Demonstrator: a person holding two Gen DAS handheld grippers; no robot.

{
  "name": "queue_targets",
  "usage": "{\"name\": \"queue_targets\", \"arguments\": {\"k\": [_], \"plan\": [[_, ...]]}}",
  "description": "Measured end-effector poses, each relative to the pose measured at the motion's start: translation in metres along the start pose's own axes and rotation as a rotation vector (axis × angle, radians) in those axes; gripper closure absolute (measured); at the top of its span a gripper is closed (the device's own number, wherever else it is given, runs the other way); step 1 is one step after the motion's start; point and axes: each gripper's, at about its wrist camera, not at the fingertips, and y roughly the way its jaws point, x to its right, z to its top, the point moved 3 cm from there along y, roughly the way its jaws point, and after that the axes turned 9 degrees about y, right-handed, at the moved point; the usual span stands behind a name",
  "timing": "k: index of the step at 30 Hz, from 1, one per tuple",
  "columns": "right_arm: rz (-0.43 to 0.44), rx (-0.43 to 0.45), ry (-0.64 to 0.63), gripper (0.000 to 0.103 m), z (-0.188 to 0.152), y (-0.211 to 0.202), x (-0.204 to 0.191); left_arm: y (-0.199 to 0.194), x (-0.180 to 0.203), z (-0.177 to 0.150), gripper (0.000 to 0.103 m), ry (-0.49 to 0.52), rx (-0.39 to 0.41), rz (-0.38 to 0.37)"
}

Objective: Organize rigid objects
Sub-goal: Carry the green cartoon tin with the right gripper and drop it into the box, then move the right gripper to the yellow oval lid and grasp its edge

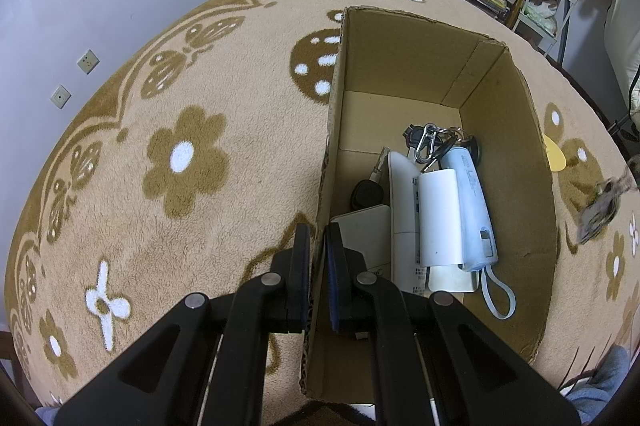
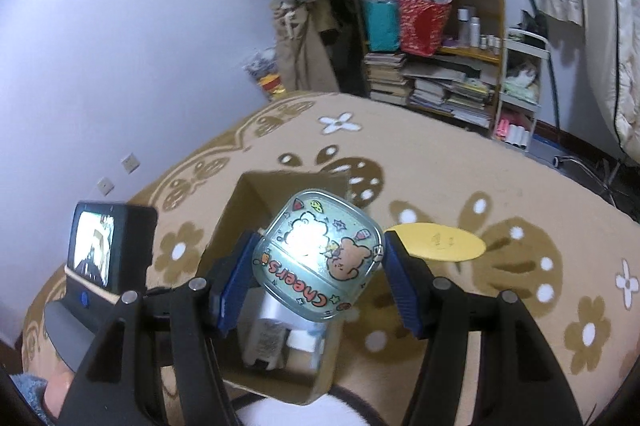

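An open cardboard box point(image 1: 516, 129) stands on a beige flowered blanket point(image 1: 192, 153). Inside lie a white charger point(image 1: 438, 218), a light blue power bank point(image 1: 474, 201) with a strap, a bunch of keys point(image 1: 430, 141), a black fob point(image 1: 366, 193) and white flat devices. My left gripper point(image 1: 318, 246) is shut on the box's left wall. My right gripper point(image 2: 320, 266) is shut on a pale green cartoon tin point(image 2: 320, 258) marked "cheers", held above the box point(image 2: 240, 201).
A yellow disc point(image 2: 440, 242) lies on the blanket just right of the box; it also shows in the left wrist view point(image 1: 556, 157). The left gripper's camera unit point(image 2: 108, 250) is left of the box. Cluttered shelves point(image 2: 440, 37) stand behind.
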Motion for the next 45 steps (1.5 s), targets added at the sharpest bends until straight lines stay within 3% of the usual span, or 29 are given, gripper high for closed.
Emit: {"name": "queue_targets", "arguments": {"k": [6, 13, 23, 45], "plan": [[0.024, -0.077, -0.021, 0.036, -0.02, 0.025, -0.009, 0.0, 0.001, -0.001, 0.096, 0.002, 0.0, 0.002], [0.099, -0.144, 0.052, 0.036, -0.031, 0.046, 0.001, 0.0, 0.003, -0.003, 0.096, 0.007, -0.004, 0.002], [0.093, -0.186, 0.12, 0.036, -0.035, 0.064, 0.019, -0.001, 0.003, -0.003, 0.096, 0.013, -0.005, 0.009], [0.109, -0.16, 0.128, 0.032, -0.023, 0.061, 0.021, -0.001, 0.003, -0.002, 0.096, 0.013, -0.006, 0.005]]}}
